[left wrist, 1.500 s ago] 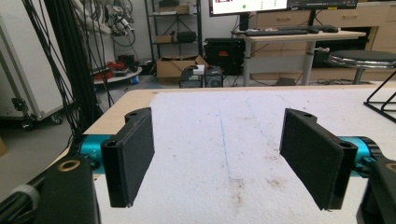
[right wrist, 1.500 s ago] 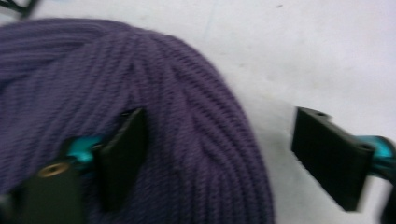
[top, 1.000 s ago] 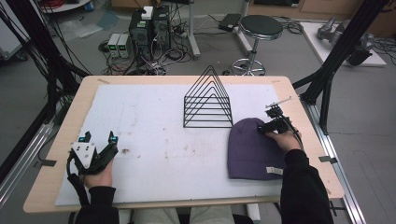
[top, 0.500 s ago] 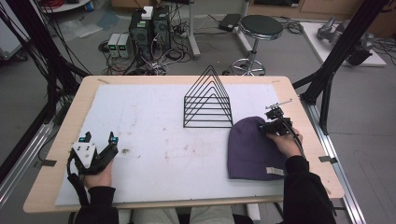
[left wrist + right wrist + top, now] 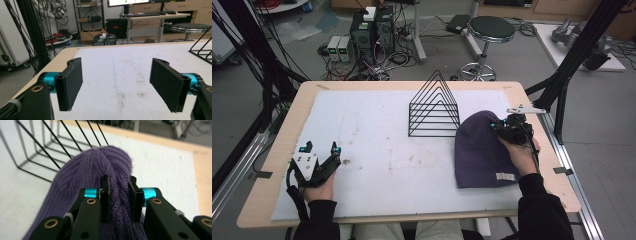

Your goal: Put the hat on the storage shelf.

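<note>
At the left of the high view, the left gripper (image 5: 321, 151) rests low on the white mat (image 5: 372, 150), held by the person's left hand (image 5: 319, 187). Its jaws stand wide apart and released, with nothing between them. In the left gripper view only bare, slightly stained mat lies between the two black pads (image 5: 70, 83), and the corner of a black wire rack (image 5: 202, 51) is seen far off beyond the right jaw.

In the middle of the table (image 5: 292, 125), the wire rack (image 5: 433, 107) stands upright on the mat, ahead of both grippers and just beside the top of the hat.

At the right, a purple knitted hat (image 5: 482, 150) lies flat on the mat. The right gripper (image 5: 501, 131), held by the right hand (image 5: 519, 152), is at the hat's right edge near its rounded top. In the right gripper view its jaws are nearly closed and pinch a ridge of the purple knit (image 5: 117, 195) between them; the rounded top of the hat lies just beyond the jaw tips, and the rack is beyond it to the left.
</note>
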`<state>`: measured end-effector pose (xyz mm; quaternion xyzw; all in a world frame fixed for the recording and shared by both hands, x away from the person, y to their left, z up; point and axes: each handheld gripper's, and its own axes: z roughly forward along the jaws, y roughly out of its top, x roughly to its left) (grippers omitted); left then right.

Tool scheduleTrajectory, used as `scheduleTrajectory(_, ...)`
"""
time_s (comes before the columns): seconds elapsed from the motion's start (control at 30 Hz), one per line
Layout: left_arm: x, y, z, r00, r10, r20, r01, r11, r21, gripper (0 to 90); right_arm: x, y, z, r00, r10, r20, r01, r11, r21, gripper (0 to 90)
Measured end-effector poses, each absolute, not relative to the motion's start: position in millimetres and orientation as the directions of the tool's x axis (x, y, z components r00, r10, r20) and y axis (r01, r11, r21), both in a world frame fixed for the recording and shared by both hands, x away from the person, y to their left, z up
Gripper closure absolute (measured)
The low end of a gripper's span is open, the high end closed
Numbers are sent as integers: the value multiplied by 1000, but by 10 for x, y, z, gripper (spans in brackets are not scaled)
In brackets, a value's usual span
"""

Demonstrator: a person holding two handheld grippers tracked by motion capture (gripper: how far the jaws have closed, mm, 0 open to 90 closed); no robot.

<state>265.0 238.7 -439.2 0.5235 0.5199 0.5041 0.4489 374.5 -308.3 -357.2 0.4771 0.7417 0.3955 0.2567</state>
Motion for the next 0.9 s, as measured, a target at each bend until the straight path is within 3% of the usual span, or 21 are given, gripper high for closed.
scheduleTrajectory(0.67,2649,2372,-4371,-23,998,63,91,-61,994,258,3218,-2811,-2956,-486,871,-68,107,136,985,762)
scheduleTrajectory(0.9,2641,2382,-4354,-27,998,62,72,-60,996,254,3188,-2715,-2858,-497,865,-74,53,116,992,762)
